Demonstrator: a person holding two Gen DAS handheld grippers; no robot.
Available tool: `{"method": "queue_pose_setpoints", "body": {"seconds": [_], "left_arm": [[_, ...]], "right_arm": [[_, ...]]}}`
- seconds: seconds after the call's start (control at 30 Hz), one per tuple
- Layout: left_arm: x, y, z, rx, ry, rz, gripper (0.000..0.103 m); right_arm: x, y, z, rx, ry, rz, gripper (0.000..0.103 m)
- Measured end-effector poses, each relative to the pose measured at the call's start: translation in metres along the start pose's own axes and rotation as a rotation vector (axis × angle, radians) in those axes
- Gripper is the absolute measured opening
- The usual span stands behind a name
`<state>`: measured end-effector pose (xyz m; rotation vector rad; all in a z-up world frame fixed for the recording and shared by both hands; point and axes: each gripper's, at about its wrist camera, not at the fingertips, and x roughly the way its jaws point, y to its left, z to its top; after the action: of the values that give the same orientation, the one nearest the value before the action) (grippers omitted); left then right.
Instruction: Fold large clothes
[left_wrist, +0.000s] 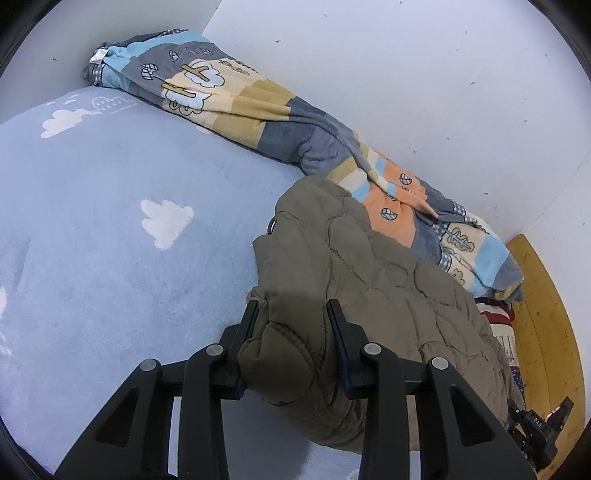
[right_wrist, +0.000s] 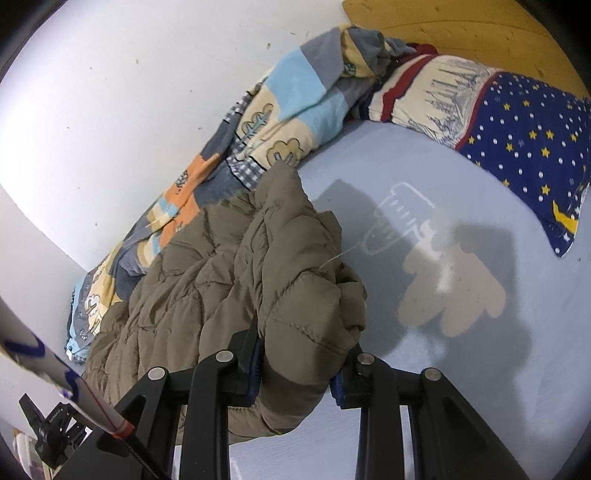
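Jacket (left_wrist: 369, 280) pinched by left tongs (left_wrist: 291, 310) and right tongs (right_wrist: 306, 336).

jacket (left_wrist: 369, 280) hem hidden — pillow (right_wrist: 517, 122) edge-cropped

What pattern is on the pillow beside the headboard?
Navy with white dots and yellow stars on the pillow, cream-and-red band at one end; right wrist view.

your olive-brown quilted puffer jacket (left_wrist: 373, 273) lies bunched on the pale blue cloud-print bedsheet (left_wrist: 110, 221), its near edge lifted off it, its far end toward 12 o'clock touching the patchwork blanket (left_wrist: 229, 99).
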<state>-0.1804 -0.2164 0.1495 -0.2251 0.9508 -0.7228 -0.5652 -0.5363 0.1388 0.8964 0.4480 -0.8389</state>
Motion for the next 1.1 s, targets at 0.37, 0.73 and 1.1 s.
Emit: {"method": "queue_pose_setpoints", "body": {"seconds": [0.37,0.73,1.1], "left_arm": [[-0.043,0.000,-0.005,-0.001,-0.024,-0.011,0.034],[-0.099,0.014,-0.031,-0.023,-0.049,-0.031,0.034],[-0.125,0.041,-0.097,-0.075,-0.021,0.011,0.034]], "right_arm": [[-0.039,0.011,0.000,-0.007,-0.020,0.071,0.031],[-0.092,0.013,-0.016,-0.016,-0.037,0.135,0.031],[-0.130,-0.029,-0.074,0.031,0.008,0.123,0.031]]}}
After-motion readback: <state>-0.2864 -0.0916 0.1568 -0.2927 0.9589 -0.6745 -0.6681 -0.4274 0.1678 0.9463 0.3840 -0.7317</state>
